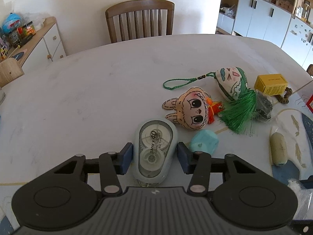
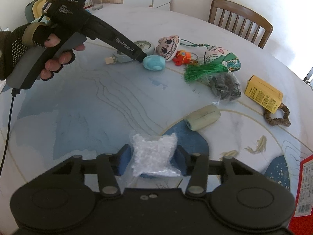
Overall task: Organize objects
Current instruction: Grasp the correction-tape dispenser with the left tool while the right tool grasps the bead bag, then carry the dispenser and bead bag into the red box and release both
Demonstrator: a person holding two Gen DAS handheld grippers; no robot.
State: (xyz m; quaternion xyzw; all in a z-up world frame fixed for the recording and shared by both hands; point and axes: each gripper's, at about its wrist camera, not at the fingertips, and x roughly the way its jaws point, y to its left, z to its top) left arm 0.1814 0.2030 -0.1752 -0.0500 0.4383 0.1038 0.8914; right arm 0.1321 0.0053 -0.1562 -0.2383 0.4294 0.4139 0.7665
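Observation:
A pale blue correction tape dispenser lies on the table between the pads of my left gripper, and both blue pads sit against its sides. In the right wrist view the same dispenser shows behind the left tool, which a gloved hand holds. My right gripper is shut on a small clear bag of white bits that rests on the patterned table cover.
Beside the tape lie a teal lump, a bunny-face plush, an orange toy, a green-tasselled sachet, a dark bag, a yellow box and a pale roll. A chair stands at the far edge.

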